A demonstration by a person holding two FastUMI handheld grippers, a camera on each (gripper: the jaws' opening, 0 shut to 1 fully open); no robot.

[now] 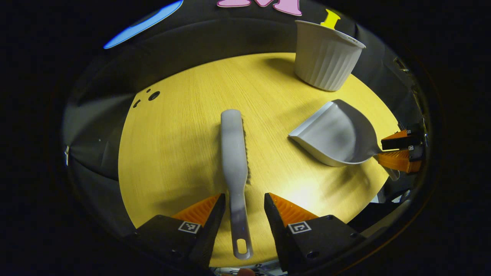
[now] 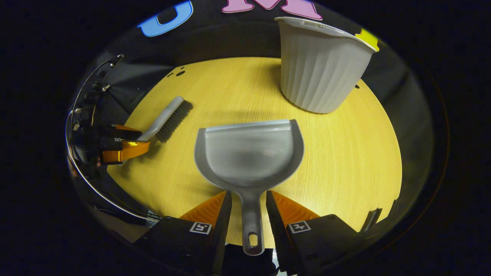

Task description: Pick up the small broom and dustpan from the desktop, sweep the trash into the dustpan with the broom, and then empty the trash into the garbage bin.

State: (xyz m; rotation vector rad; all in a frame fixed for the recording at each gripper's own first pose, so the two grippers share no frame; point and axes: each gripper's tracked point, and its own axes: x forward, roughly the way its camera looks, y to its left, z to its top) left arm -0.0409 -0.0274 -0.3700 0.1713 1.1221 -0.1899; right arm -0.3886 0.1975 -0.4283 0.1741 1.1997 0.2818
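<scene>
Low over the desk, left tool (image 1: pixel 244 199) spread astride broom (image 1: pixel 234 153) handle, right tool (image 2: pixel 248 196) likewise astride dustpan (image 2: pixel 249 153) handle.

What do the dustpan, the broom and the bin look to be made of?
Grey scoop-shaped dustpan: likely moulded plastic, with a smooth satin sheen. Grey long-handled broom: seemingly plastic too, with dark bristles. White ribbed garbage bin: probably matte plastic, with a fluted wall.

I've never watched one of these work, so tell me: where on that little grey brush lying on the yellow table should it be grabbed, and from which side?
By the narrow handle, probably. The broom lies flat on the table, bristles along one edge, its handle end pointing toward the left gripper. Coming in from that end, one finger on each side, avoids the bristles; the jaws already straddle the handle with gaps.
</scene>
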